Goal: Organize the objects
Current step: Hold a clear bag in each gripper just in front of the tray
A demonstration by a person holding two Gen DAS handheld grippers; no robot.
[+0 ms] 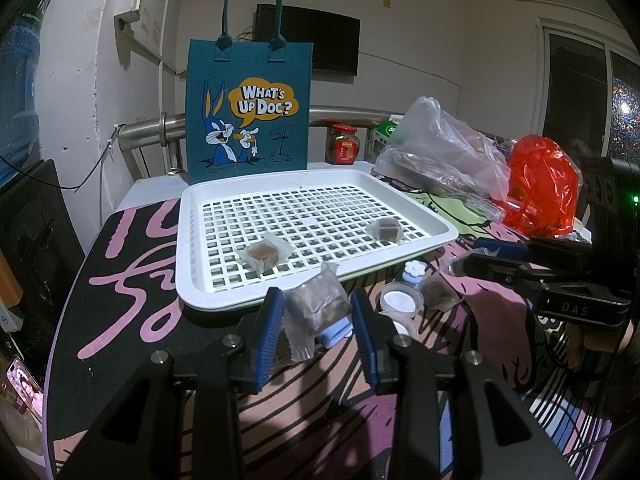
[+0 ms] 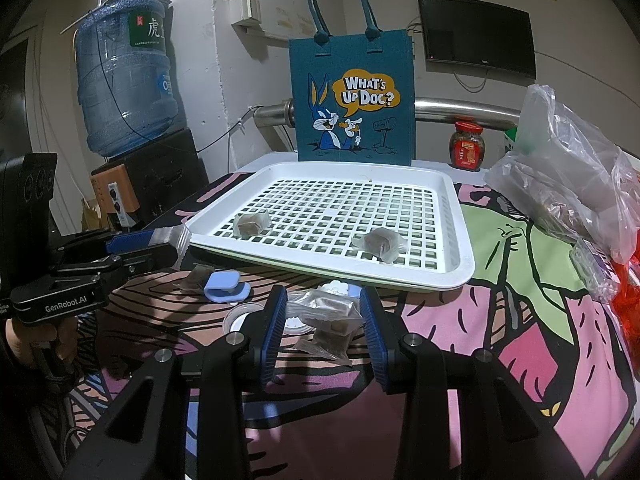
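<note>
My left gripper (image 1: 316, 300) is shut on a clear-wrapped brown snack packet (image 1: 316, 310), held just in front of the white perforated tray (image 1: 192, 280). In the right wrist view the same gripper (image 2: 168, 244) shows at the left with the wrapper at its tip. My right gripper (image 2: 323, 300) is shut on another wrapped packet (image 2: 326, 310) near the tray's front edge (image 2: 460, 276). Two packets lie in the tray (image 1: 264, 254) (image 1: 386, 228). One more packet (image 2: 324, 344) rests on the cloth under the right gripper.
A teal cartoon tote bag (image 1: 248, 112) stands behind the tray. Small round white tubs (image 1: 402, 300), a flower-lidded pot (image 1: 414, 274) and a light blue clip (image 2: 226, 286) lie before the tray. A jar (image 2: 466, 148), clear bags (image 2: 568, 184) and a red bag (image 1: 540, 188) crowd the right.
</note>
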